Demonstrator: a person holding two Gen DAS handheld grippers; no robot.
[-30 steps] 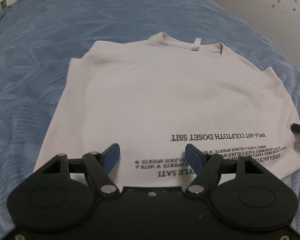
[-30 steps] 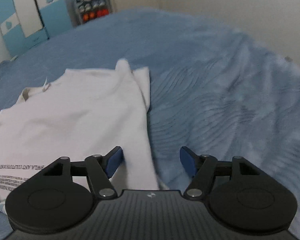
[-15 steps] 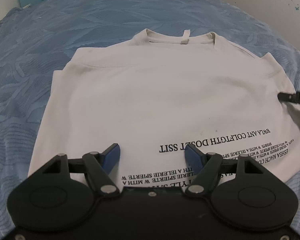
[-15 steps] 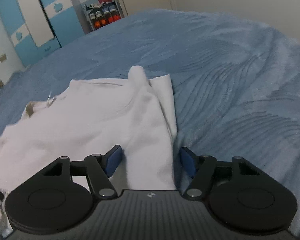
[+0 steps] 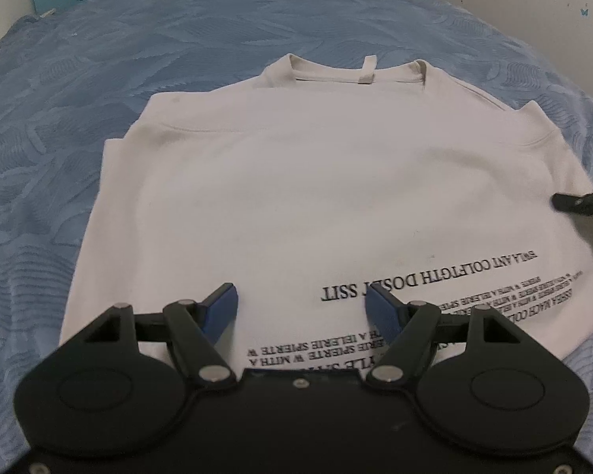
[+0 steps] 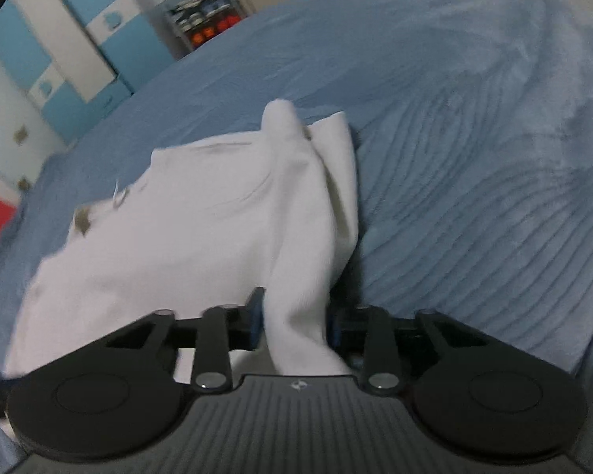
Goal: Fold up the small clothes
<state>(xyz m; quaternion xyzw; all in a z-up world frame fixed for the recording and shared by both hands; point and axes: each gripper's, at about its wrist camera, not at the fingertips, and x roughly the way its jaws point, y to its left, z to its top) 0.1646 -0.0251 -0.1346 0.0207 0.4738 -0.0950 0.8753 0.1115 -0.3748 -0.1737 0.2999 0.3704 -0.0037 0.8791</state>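
Note:
A white T-shirt with black lettering lies flat on the blue bedspread, collar at the far end. My left gripper hovers open over the near hem, nothing between its blue pads. In the right wrist view the shirt has its right side edge bunched into a ridge. My right gripper is closing its jaws on that ridge, and fabric fills the gap between the pads. One right finger shows at the shirt's right edge in the left wrist view.
The bedspread stretches wide around the shirt. A blue and white wardrobe and a shelf with small items stand beyond the bed. A pale wall runs along the right side.
The right jaws went from wide apart to closed on the shirt's side edge, which now stands up bunched between them. The left gripper shifted slightly over the hem and stayed open.

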